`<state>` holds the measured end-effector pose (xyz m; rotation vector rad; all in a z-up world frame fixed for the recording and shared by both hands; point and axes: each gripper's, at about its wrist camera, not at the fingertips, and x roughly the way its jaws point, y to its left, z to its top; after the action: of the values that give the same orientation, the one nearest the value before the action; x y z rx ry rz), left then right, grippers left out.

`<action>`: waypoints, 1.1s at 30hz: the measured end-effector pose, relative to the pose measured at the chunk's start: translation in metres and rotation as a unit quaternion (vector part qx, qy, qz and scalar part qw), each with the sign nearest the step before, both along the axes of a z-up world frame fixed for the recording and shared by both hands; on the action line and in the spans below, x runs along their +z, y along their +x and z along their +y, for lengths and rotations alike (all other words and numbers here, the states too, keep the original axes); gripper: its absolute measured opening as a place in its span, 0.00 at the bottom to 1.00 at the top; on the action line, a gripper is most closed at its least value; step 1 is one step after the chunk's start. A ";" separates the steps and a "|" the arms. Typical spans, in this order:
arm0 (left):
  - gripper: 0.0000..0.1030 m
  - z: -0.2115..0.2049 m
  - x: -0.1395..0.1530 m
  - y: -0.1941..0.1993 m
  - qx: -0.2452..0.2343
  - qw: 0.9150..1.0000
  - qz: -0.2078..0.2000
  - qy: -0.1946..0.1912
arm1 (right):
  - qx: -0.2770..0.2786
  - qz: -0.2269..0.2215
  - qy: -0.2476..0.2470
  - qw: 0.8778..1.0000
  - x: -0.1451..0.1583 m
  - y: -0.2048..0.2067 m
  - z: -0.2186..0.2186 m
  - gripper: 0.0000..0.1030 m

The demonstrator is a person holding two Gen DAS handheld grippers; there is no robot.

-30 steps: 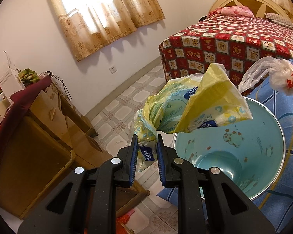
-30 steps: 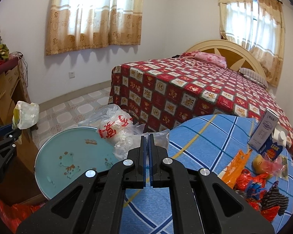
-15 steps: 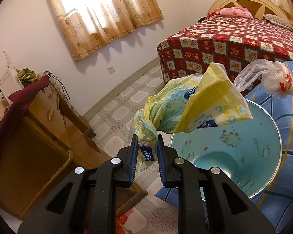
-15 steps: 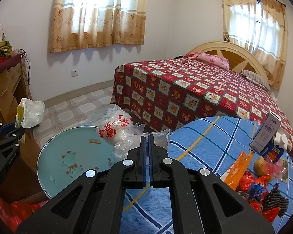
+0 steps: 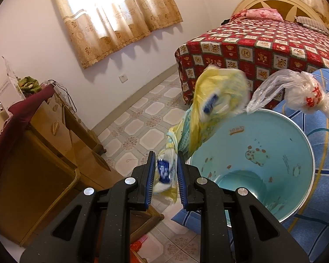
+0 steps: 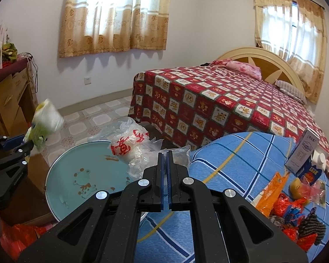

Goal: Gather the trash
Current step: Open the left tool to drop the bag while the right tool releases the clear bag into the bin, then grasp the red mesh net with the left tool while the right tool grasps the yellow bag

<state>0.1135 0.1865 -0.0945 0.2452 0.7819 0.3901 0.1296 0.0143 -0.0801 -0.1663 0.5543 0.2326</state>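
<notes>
My left gripper (image 5: 165, 171) has its jaws slightly apart around the tail of a yellow plastic wrapper (image 5: 210, 111), which is blurred and tips over the rim of a light blue bin (image 5: 263, 166). In the right wrist view the wrapper (image 6: 47, 118) sits at the left gripper beside the bin (image 6: 76, 175). My right gripper (image 6: 165, 164) is shut on a clear plastic bag with red print (image 6: 131, 144), held over the bin's edge. The bag also shows in the left wrist view (image 5: 304, 96).
A blue checked cloth (image 6: 230, 157) holds a carton (image 6: 302, 153), an orange wrapper (image 6: 272, 188) and several red wrappers (image 6: 294, 210). A bed with a red quilt (image 6: 219, 107) stands behind. A wooden cabinet (image 5: 43, 144) is at the left.
The left jaws have widened a little and the yellow wrapper has swung up and away toward the bin, now blurred. The right gripper with the clear bag has shifted slightly.
</notes>
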 end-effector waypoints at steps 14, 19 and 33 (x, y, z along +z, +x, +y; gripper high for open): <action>0.62 -0.017 -0.002 -0.001 -0.037 0.999 -0.013 -0.020 | 0.021 0.029 -0.005 0.999 -0.019 0.006 0.007 0.35; 0.62 -0.004 0.012 -0.003 -0.027 0.999 -0.021 -0.041 | 0.001 0.025 0.009 1.000 -0.011 0.002 -0.011 0.48; 0.75 -0.095 0.006 -0.030 -0.129 0.990 0.002 -0.049 | -0.138 -0.021 0.008 0.990 0.022 -0.100 -0.158 0.59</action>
<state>0.0838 0.0912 -0.0883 0.2508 0.7609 0.1064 0.0300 -0.1433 -0.0582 -0.0770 0.5266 -0.0358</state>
